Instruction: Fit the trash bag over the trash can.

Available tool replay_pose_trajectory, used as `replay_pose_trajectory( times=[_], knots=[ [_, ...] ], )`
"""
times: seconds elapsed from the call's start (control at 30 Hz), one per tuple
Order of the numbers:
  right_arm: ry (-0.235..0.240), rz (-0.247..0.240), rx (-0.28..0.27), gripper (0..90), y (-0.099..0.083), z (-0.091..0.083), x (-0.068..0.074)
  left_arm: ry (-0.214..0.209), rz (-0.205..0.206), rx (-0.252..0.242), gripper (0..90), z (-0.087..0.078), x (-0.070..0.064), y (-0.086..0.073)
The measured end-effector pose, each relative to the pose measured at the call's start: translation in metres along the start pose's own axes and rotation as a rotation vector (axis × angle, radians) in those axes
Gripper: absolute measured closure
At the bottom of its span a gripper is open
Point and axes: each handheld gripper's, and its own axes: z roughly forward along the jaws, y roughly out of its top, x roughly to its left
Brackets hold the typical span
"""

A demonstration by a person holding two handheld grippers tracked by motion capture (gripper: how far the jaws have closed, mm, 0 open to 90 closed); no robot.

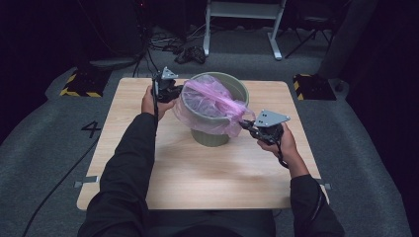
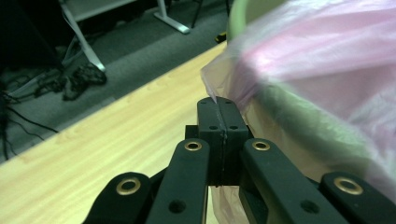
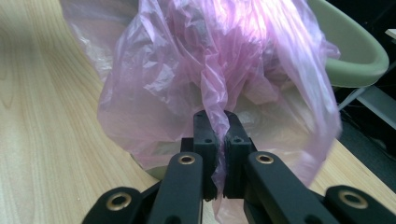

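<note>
A pale green bin point(image 1: 216, 134) stands mid-table with a thin pink plastic bag point(image 1: 210, 96) draped over its rim. My left gripper point(image 1: 174, 94) is at the bin's left rim; its jaws are shut with a sliver of the bag's edge point(image 2: 215, 99) pinched at their tip. The bag point(image 2: 327, 60) bulges over the green rim point(image 2: 306, 123) to the right of my left gripper point(image 2: 219, 106). At the bin's front right, my right gripper point(image 1: 245, 124) is shut on a gathered fold of the bag point(image 3: 210, 70) and stretches it outward. The fold runs down between the jaws of the right gripper point(image 3: 217, 119), and the bin rim point(image 3: 357, 53) shows behind.
The wooden table point(image 1: 222, 173) has bare board in front of the bin and on both sides. Around it lies grey carpet with a white desk frame point(image 1: 244, 24), cables point(image 1: 190, 52) and two yellow-black striped blocks point(image 1: 79, 84).
</note>
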Motion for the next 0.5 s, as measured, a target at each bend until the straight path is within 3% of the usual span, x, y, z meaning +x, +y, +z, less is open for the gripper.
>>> replay_pose_trajectory(
  times=[0.13,0.3,0.5],
  knots=[
    [-0.002,0.016,0.005,88.0,-0.004,0.005,-0.002,-0.057,-0.032,-0.010,90.0,0.006,0.001,-0.006],
    [0.025,0.027,0.002,88.5,-0.007,0.009,-0.002,-0.124,-0.032,-0.029,90.0,0.004,-0.003,-0.014],
    [0.034,0.028,-0.004,88.7,-0.008,0.010,0.002,-0.160,-0.022,-0.044,90.0,-0.002,-0.007,-0.022]
  ],
)
